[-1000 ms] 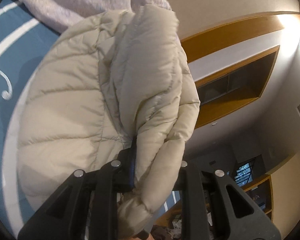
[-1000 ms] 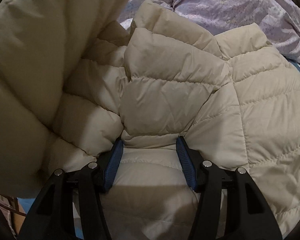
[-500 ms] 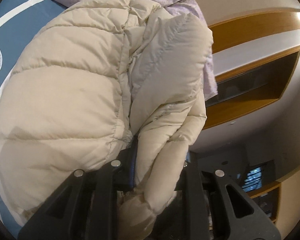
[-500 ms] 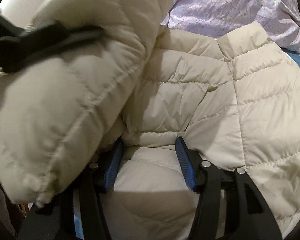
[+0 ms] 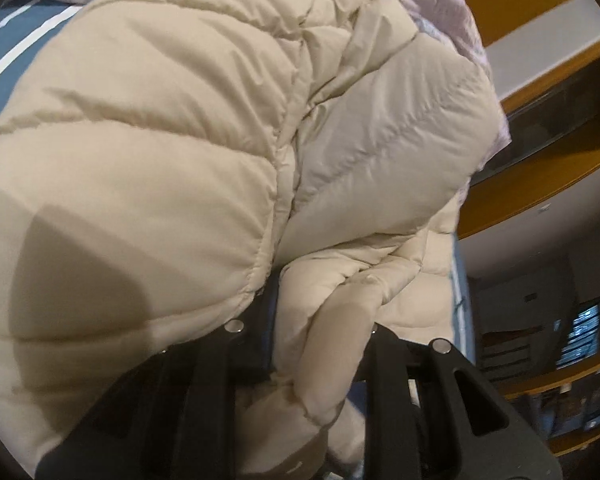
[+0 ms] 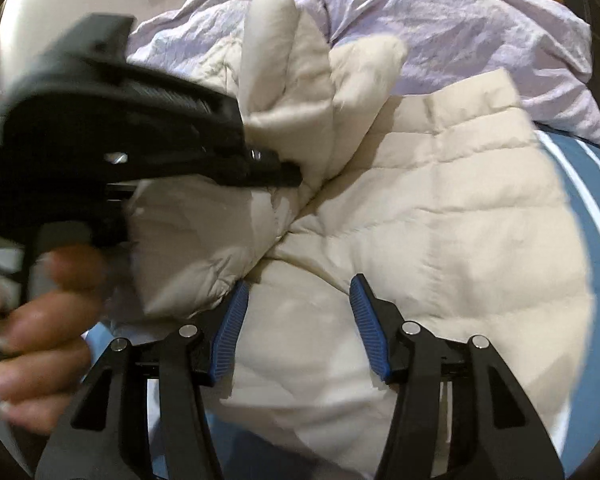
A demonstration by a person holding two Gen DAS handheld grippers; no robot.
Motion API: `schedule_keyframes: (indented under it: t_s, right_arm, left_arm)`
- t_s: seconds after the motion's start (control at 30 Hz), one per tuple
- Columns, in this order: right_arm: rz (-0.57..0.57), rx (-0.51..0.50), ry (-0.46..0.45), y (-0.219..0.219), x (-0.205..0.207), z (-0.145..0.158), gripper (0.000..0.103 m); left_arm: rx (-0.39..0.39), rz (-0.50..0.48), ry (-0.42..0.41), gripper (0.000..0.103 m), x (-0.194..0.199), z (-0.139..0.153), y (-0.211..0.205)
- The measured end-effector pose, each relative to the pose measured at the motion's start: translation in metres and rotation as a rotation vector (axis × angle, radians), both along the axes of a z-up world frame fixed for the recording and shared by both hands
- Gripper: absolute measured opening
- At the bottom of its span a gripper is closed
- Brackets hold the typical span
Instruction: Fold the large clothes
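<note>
A cream quilted puffer jacket [image 6: 440, 216] lies on a blue bed cover. It fills most of the left wrist view [image 5: 160, 152]. My left gripper [image 5: 320, 320] is shut on a folded part of the jacket, likely a sleeve, and holds it over the jacket's body; it also shows in the right wrist view [image 6: 276, 168] with the holding hand [image 6: 40, 312]. My right gripper [image 6: 296, 316] is open, its blue pads [image 6: 364, 320] apart just above the jacket's near edge, holding nothing.
A crumpled lilac duvet [image 6: 460, 24] lies behind the jacket. The blue bed cover [image 6: 596, 216] with white stripes shows at the right. Wooden shelving [image 5: 540, 184] and a dim room appear at the right of the left wrist view.
My left gripper has carried the held jacket part down and across onto the jacket's body. The right gripper has stayed open and drawn back a little toward the near edge.
</note>
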State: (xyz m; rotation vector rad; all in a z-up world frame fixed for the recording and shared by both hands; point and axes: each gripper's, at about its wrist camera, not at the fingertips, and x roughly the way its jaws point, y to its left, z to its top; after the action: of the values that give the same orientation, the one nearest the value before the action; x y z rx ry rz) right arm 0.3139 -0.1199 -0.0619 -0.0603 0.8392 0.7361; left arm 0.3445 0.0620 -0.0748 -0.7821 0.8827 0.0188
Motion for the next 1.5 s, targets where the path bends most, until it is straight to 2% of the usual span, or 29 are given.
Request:
schedule_keyframes:
  t_s: [0.2,0.4,0.67,0.87,0.9,1.0,1.07,1.13,1.33,1.5]
  right_arm:
    - [-0.062,0.016,0.005,-0.048,-0.001,0.004,0.055]
    - [-0.075,-0.006,0.051,-0.046,0.008,-0.017,0.053]
    - [-0.083,0.027,0.093,-0.053,0.023,-0.02,0.053]
    - [-0.097,0.067,0.114,-0.058,0.025,-0.021,0.053]
    - [-0.099,0.07,0.117,-0.059,0.025,-0.021,0.053]
    - [-0.1,0.081,0.124,-0.061,0.024,-0.02,0.053]
    - [-0.099,0.083,0.124,-0.061,0.024,-0.021,0.053]
    - [-0.104,0.081,0.126,-0.06,0.025,-0.02,0.053]
    - [-0.119,0.08,0.131,-0.06,0.025,-0.021,0.053]
    - [-0.128,0.079,0.139,-0.059,0.027,-0.021,0.053]
  left_arm:
    - [0.031,0.014,0.027,0.022,0.011,0.0,0.0]
    - [0.027,0.03,0.04,0.022,0.004,0.0,-0.001]
    - [0.036,-0.022,0.01,0.022,0.006,0.016,-0.053]
    - [0.025,-0.124,-0.019,0.023,0.016,0.033,-0.097]
    - [0.038,-0.13,-0.011,0.024,0.018,0.033,-0.102]
    - [0.02,-0.141,-0.001,0.041,0.022,0.029,-0.103]
    - [-0.006,-0.156,-0.007,0.06,0.019,0.032,-0.101]
    - [-0.014,-0.161,-0.019,0.069,0.018,0.04,-0.101]
    - [0.033,-0.148,-0.058,0.074,-0.002,0.066,-0.084]
    - [0.115,-0.072,-0.038,0.074,-0.029,0.08,-0.05]
